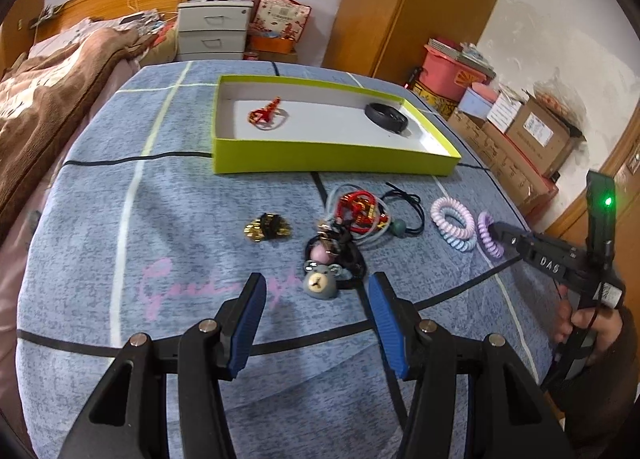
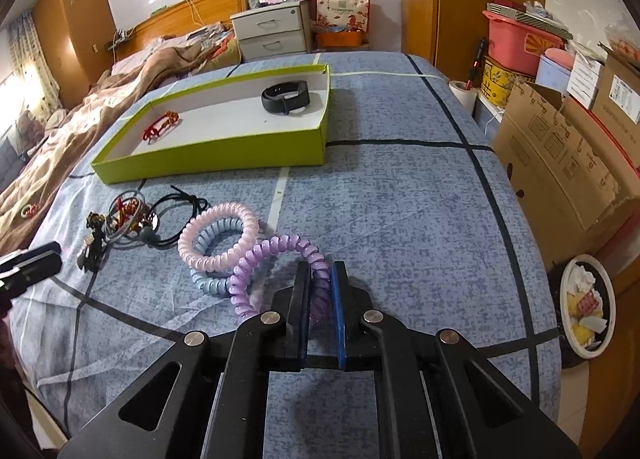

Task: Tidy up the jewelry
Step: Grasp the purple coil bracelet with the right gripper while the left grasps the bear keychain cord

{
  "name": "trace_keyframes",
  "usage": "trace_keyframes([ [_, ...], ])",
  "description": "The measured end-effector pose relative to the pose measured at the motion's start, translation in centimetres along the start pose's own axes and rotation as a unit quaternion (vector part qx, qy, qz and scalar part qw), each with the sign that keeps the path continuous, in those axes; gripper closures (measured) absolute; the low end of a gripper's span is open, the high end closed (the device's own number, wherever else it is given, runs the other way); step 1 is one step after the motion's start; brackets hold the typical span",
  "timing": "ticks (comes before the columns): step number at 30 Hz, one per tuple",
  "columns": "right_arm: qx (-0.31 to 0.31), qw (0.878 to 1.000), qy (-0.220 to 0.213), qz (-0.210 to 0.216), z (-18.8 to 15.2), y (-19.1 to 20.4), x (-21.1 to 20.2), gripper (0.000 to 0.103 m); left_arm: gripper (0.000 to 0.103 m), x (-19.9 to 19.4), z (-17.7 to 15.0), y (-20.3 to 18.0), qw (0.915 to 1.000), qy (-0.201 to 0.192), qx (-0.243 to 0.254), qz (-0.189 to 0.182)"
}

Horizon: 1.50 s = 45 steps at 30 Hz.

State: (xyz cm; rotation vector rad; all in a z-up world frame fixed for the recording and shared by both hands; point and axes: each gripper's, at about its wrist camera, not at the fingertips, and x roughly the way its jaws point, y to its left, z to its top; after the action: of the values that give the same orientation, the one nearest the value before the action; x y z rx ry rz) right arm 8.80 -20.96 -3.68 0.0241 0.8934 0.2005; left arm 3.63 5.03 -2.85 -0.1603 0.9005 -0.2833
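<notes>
Left wrist view: the left gripper (image 1: 316, 299) hangs above the blue-grey bedspread (image 1: 180, 219) with its jaws wide apart and nothing between them. Just ahead lies a bear-face hair tie (image 1: 319, 282), partly tangled into a heap of red, black and grey cords (image 1: 356, 215) whose separate pieces are hard to sort out. A small gold and black clip (image 1: 267, 227) sits apart to the left. Pink cursive writing on the bedspread is partly hidden and unreadable. The right gripper (image 1: 496, 229) enters from the right edge, its body marked "DAS"; its tips meet the purple coil hair tie (image 1: 489, 235), most of which it covers. The green tray (image 1: 336, 161) holds a red bracelet (image 1: 266, 113) and a black band (image 1: 386, 117).

Right wrist view: the right gripper (image 2: 320, 283) has its jaws nearly closed, pinching one loop of the purple coil hair tie (image 2: 276, 259), which rests on the bedspread (image 2: 400, 199) against a pink coil (image 2: 218, 235) stacked on a blue one (image 2: 208, 279). The left gripper (image 2: 32, 263) is cut off at the left edge. Printing on the cardboard boxes (image 2: 560, 163) is too small to read.
</notes>
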Motion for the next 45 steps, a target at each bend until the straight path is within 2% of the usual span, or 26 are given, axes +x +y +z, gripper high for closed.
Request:
trace_keyframes([
  [6,0.006,1.0,-0.017,0.01,0.6,-0.4,-1.2,0.093,0.047,1.1,0.2,-1.5,0.9994,0.009,0.028,0.017],
  [13,0.003,0.999,-0.029,0.025,1.1,0.1,-1.9,0.093,0.047,2.6,0.5,-1.6,0.9989,0.026,0.026,0.03],
  [17,0.0,0.999,-0.031,0.034,1.2,0.4,-2.0,0.093,0.048,2.8,0.6,-1.7,0.9983,0.022,0.031,0.044],
  [23,0.002,0.999,-0.029,0.037,1.1,0.6,-1.8,0.093,0.066,2.6,0.6,-1.4,0.9985,0.019,0.028,0.043],
  [27,0.003,0.999,-0.028,0.037,1.0,0.8,-1.9,0.093,0.069,2.2,0.3,-1.3,0.9988,0.02,0.024,0.038],
  [29,0.002,0.999,-0.028,0.037,1.0,0.7,-1.8,0.093,0.079,2.2,0.3,-1.3,0.9988,0.019,0.024,0.038],
  [45,0.0,0.999,-0.031,0.041,0.9,1.7,-2.0,0.093,0.079,1.0,0.6,-1.0,0.9993,0.0,0.019,0.033],
])
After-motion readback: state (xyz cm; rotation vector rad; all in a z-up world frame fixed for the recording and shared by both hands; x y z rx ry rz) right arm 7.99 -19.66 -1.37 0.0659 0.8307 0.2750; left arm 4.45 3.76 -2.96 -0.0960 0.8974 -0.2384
